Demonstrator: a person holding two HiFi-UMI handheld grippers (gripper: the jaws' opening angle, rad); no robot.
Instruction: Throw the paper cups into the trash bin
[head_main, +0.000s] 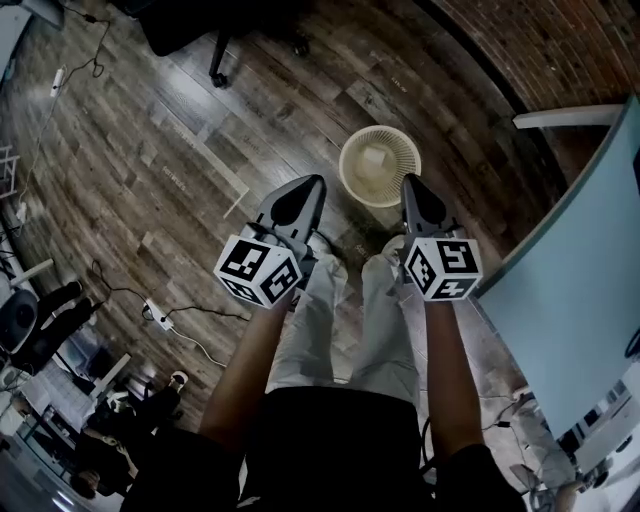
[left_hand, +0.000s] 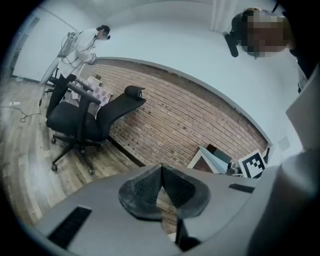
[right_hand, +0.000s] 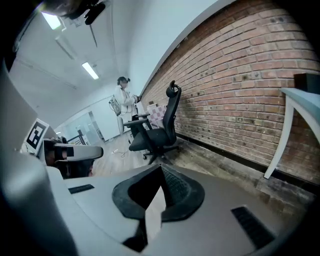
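Observation:
A cream, slatted round trash bin stands on the wooden floor in the head view, just ahead of both grippers. Something pale lies at its bottom; I cannot tell what it is. No paper cup shows outside the bin. My left gripper is held above the floor to the bin's lower left, my right gripper at the bin's right rim. In the left gripper view the left gripper has its jaws together with nothing between them. The right gripper looks the same in its own view: shut and empty.
A light blue table runs along the right, next to the brick wall. A black office chair stands by the wall. A power strip with cables lies on the floor at the left. A person in white stands far off.

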